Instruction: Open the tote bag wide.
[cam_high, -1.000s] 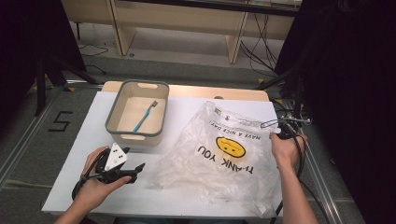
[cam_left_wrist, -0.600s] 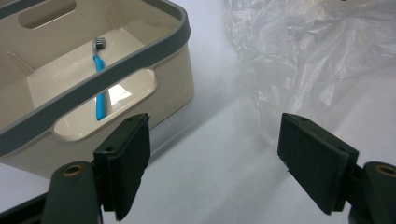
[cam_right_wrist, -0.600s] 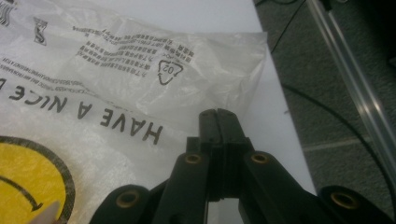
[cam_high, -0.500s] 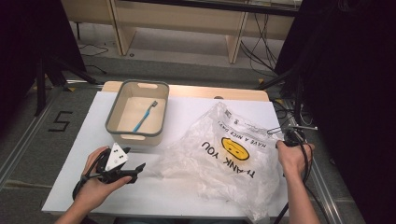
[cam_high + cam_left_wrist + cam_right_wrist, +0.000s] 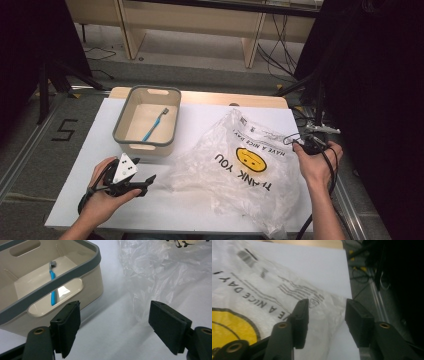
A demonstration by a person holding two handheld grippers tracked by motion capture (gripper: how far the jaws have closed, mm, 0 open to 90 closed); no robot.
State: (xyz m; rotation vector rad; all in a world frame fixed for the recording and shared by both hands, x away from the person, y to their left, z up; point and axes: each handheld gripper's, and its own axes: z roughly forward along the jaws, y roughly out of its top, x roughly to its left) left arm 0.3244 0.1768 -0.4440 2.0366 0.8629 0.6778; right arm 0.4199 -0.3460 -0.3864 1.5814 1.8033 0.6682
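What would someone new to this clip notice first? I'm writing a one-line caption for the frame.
Most striking is the crumpled clear plastic bag with its yellow smiley and THANK YOU print, spread over the right half of the white table. Next, the beige bin at back left, a blue toothbrush lying inside. The right tongs, jaws just opened, sit at the bag's right edge; the left tongs rest open at front left.

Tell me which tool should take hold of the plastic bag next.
Probably the right tool: its jaws have just been opening and stand over the plastic bag's edge, with nothing gripped. The left tool is open over bare table, short of the bag, beside the bin.
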